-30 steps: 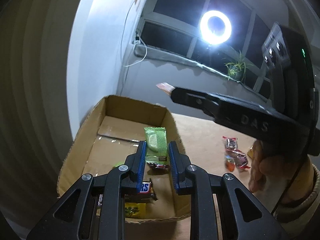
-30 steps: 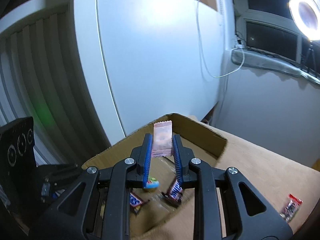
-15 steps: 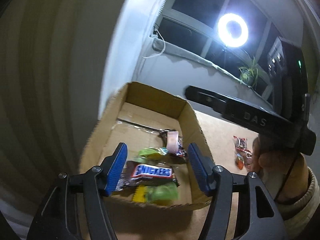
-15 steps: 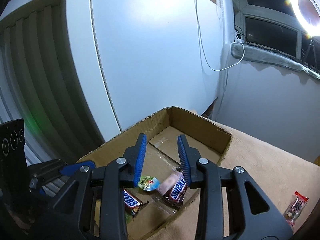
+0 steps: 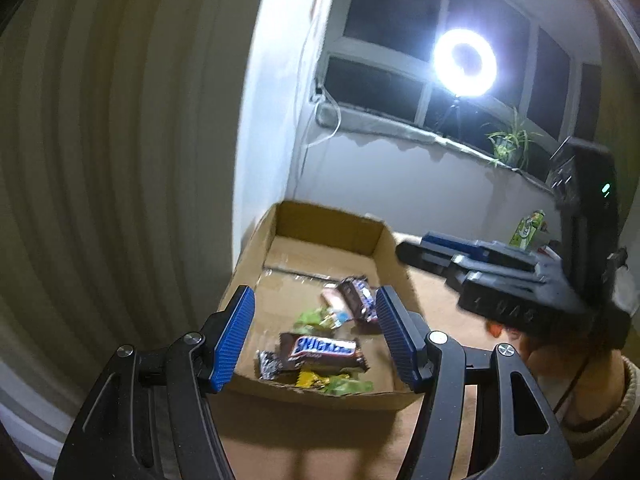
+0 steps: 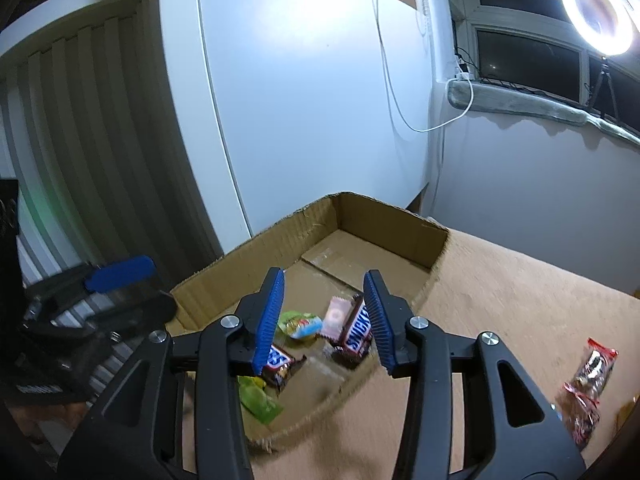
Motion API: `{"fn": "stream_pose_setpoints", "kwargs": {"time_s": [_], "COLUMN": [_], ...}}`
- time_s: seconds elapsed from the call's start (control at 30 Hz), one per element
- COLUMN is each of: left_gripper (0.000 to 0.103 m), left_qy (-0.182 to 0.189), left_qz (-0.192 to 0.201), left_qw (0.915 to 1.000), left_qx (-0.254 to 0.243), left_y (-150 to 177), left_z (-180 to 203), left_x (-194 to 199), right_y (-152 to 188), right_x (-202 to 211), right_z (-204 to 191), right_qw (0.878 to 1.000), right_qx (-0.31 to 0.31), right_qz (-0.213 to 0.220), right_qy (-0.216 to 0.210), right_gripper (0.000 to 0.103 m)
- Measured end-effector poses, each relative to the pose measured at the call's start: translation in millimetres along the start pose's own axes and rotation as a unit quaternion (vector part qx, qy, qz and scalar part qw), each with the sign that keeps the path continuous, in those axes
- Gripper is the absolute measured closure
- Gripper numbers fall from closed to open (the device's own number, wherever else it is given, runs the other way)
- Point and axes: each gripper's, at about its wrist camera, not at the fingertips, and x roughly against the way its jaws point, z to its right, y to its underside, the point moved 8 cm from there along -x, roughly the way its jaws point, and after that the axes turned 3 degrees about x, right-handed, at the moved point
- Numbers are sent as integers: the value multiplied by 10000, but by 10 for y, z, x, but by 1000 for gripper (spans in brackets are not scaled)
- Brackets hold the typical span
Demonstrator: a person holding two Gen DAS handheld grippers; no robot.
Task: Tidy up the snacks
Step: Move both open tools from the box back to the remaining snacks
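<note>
An open cardboard box [image 5: 384,240] [image 6: 384,216] sits on the tan table and holds several snacks: two Snickers bars [image 5: 324,350] [image 6: 356,332], a pink candy [image 5: 334,300] [image 6: 335,316] and green wrappers [image 5: 316,316] [image 6: 260,400]. My left gripper [image 5: 314,338] is open and empty above the box's near edge. My right gripper [image 6: 326,320] is open and empty above the box; it also shows in the left wrist view [image 5: 480,256] to the right of the box.
Loose red-wrapped candies [image 6: 592,368] lie on the table [image 6: 520,300] right of the box. A green carton [image 5: 528,230] stands at the far right. White wall panels [image 6: 300,100], a windowsill and a ring light [image 5: 466,62] stand behind.
Both grippers opened and dropped their snacks: the green packet and the pink candy now lie in the box. Both grippers have drawn back from the box, and the right one has opened wider.
</note>
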Motion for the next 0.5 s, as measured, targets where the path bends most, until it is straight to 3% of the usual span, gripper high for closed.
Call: {"fn": "stream_pose_setpoints", "kwargs": {"time_s": [0.5], "left_gripper": [35], "left_qy": [-106], "left_qz": [172], "left_qw": [9995], "left_qx": [-240], "left_y": [-18], "left_z": [161], "left_x": [152], "right_y": [89], "right_x": [163], "right_z": [-32], "right_qw": [9999], "right_qx": [-30], "right_qz": [78], "right_qy": [-69], "right_gripper": [59]}}
